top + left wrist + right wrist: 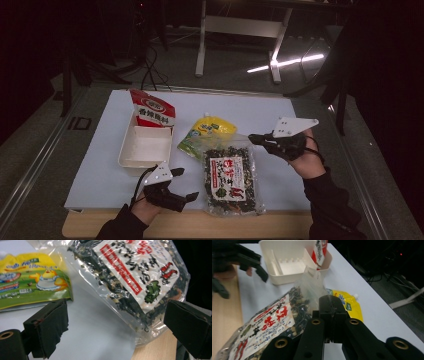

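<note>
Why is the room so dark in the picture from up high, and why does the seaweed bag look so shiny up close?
High view: the white table is lit and the room behind is dark, with a bright streak on the floor. Left gripper view: light glares off the clear plastic of the seaweed bag, and the yellow pouch is a little blurry. Right gripper view: the near black jaws look soft.

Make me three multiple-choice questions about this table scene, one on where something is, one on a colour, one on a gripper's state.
1. Where does the red packet stand?
A. in the white tray
B. on the floor
C. under the yellow pouch

2. What colour is the seaweed bag label?
A. blue
B. white with red
C. green

3. How is the right gripper?
A. wide open
B. lying on the table
C. shut on the seaweed bag

Answers: 1 A, the packet leans in the tray's far end. 2 B, red writing on white. 3 C, its jaws pinch the bag's clear top edge.
</note>
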